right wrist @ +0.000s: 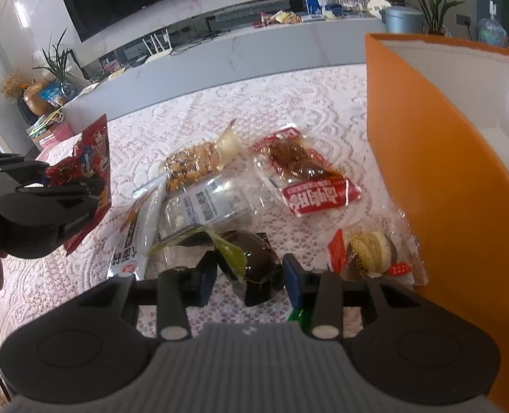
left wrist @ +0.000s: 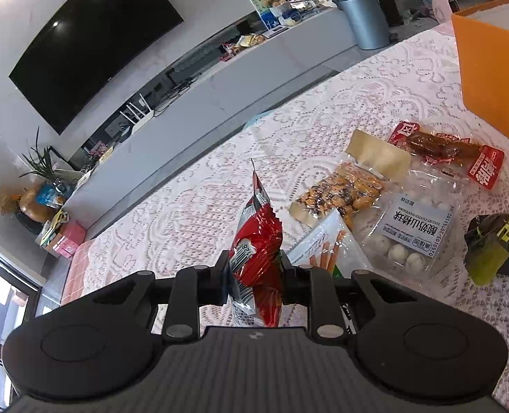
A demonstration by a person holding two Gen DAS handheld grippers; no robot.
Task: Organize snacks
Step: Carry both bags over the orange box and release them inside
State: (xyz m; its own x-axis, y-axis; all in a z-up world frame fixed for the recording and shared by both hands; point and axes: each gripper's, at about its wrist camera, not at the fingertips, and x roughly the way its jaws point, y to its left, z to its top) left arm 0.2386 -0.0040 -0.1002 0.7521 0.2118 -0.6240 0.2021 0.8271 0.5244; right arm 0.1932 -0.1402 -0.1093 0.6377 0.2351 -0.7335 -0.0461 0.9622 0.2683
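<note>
Gripper [right wrist: 249, 275] holds dark packet [right wrist: 254, 265] beside orange box [right wrist: 426, 172].

A red and silver snack packet [left wrist: 256, 258] stands upright at lower centre of the left wrist view, crumpled and pinched at its middle. Right of it lie a white packet of biscuit sticks [left wrist: 326, 244], a clear bag of peanuts [left wrist: 344, 194], a clear tray of white yogurt-coated balls [left wrist: 413, 230] and a red-ended packet of brown meat [left wrist: 444, 151]. A dark packet with a green end [right wrist: 254, 265] sits at lower centre of the right wrist view, a clear-wrapped pastry [right wrist: 371, 251] beside it. The open orange box [right wrist: 426, 144] stands at the right edge.
</note>
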